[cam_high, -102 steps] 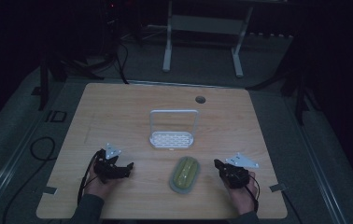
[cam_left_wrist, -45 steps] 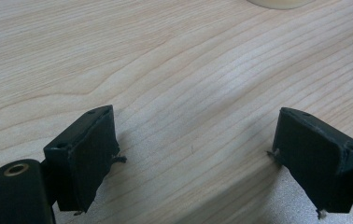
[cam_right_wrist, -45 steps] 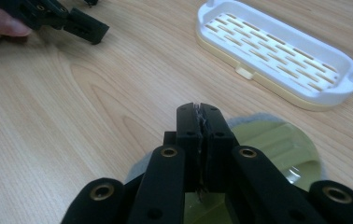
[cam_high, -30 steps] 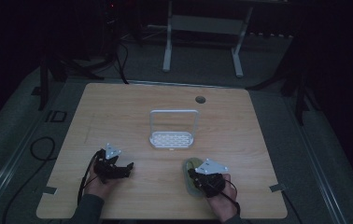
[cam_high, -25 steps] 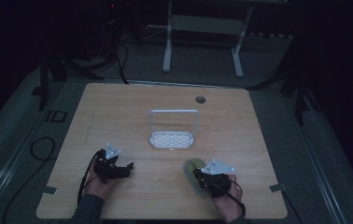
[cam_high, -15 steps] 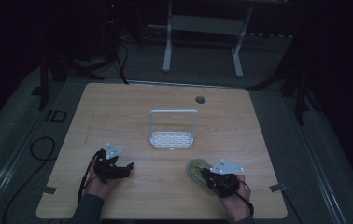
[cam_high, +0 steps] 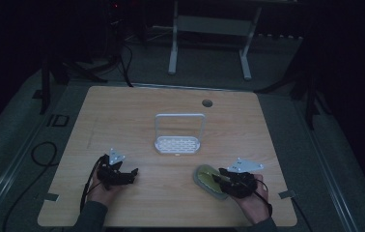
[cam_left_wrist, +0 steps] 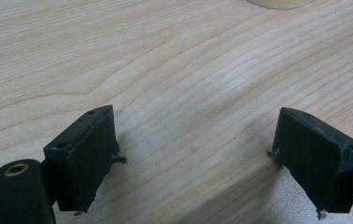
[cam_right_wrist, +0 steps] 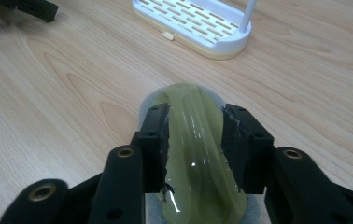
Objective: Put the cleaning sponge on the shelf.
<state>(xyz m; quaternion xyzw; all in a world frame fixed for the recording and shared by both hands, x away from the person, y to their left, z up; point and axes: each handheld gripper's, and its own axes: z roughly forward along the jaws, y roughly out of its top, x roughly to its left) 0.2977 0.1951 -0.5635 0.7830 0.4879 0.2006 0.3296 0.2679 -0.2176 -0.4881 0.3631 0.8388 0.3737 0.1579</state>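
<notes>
An olive-green glossy oblong dish [cam_high: 208,180] [cam_right_wrist: 198,163] lies on the wooden table at the front right. My right gripper [cam_high: 220,180] [cam_right_wrist: 195,135] is low over it, one jaw on each side of its raised middle. Its jaws have just been opening and are now open, with the dish between them. My left gripper [cam_high: 131,174] [cam_left_wrist: 193,154] rests at the front left, open, with only bare wood between its fingers. In the right gripper view, the left gripper [cam_right_wrist: 30,7] shows at the top left.
A white slotted rack with an upright hoop handle [cam_high: 178,144] [cam_right_wrist: 193,23] stands at the table's middle, just beyond the dish. A round cable hole [cam_high: 207,103] is at the back. The table's front edge [cam_high: 171,225] runs close under both hands.
My right hand came in from the right onto the dish, then drew back to the right. The dish shifted right and turned with it. The left hand stayed put.
</notes>
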